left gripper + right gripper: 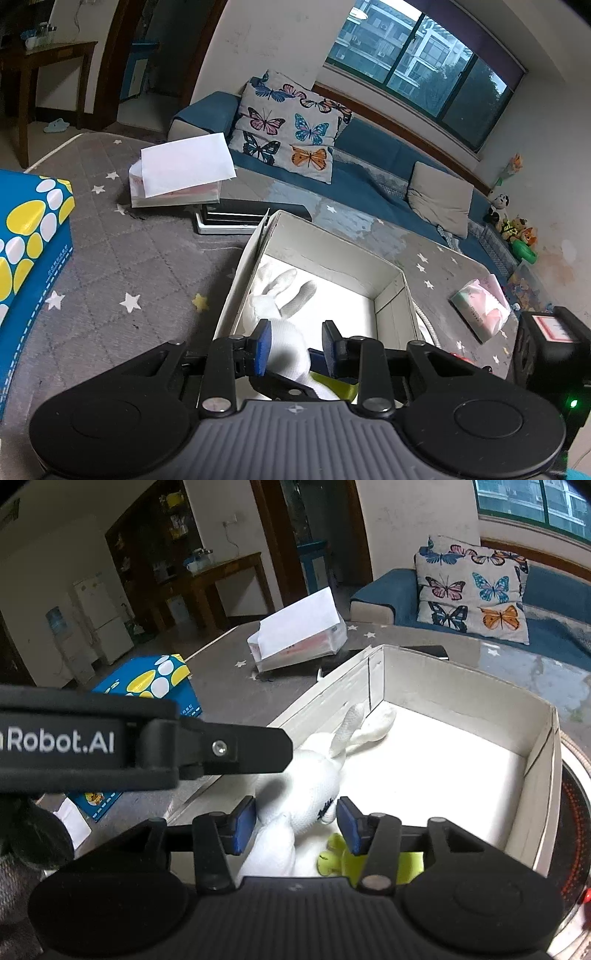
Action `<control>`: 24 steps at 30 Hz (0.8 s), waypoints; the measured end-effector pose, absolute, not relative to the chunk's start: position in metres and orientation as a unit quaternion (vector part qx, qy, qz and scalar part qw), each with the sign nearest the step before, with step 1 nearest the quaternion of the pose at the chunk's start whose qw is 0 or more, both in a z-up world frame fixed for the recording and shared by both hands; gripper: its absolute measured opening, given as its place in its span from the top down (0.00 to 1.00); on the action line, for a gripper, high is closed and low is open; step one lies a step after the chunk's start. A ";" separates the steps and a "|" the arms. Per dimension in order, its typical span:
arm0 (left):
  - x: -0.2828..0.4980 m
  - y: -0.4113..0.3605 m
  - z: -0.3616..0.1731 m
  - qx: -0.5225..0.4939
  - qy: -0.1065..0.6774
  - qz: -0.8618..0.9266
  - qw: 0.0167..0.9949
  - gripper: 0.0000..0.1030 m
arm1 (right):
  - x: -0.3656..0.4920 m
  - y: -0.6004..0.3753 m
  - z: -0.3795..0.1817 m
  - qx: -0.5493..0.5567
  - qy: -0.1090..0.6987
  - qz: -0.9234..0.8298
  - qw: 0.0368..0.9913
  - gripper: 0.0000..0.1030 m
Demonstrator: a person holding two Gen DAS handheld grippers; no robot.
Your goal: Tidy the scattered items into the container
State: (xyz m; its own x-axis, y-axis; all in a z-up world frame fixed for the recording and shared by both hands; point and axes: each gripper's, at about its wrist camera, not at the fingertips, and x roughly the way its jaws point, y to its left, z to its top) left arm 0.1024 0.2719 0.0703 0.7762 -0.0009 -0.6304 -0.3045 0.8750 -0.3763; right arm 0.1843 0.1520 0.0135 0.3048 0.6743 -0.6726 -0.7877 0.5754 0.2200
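Observation:
A white plush rabbit (284, 325) lies inside the open white cardboard box (391, 299), ears pointing to the far wall. My left gripper (297, 345) hovers over the box's near end, jaws open around the rabbit's body without pinching it. In the right wrist view the rabbit (314, 786) lies along the box's left wall (332, 698), with a yellow-green toy (334, 856) beside it at the near end. My right gripper (295, 821) is open, its pads on either side of the rabbit's head. The left gripper's black body (147, 746) reaches in from the left.
A blue and yellow tissue box (29, 236) stands left on the grey star-patterned cover. A white paper holder (181, 177) and a black flat device (251, 218) sit behind the box. A pink packet (480, 310) lies right. A sofa with a butterfly cushion (288, 125) is behind.

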 end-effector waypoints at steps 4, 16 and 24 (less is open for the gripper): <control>0.101 0.270 0.071 -0.237 0.323 0.083 0.913 0.69 | 0.180 0.147 0.019 -0.075 0.366 0.464 0.803 0.52; 0.096 0.239 0.080 -0.224 0.320 0.064 0.918 0.69 | 0.159 0.107 0.043 -0.092 0.328 0.485 0.806 0.52; 0.098 0.207 0.080 -0.219 0.322 0.044 0.920 0.69 | 0.149 0.055 0.052 -0.103 0.307 0.471 0.821 0.52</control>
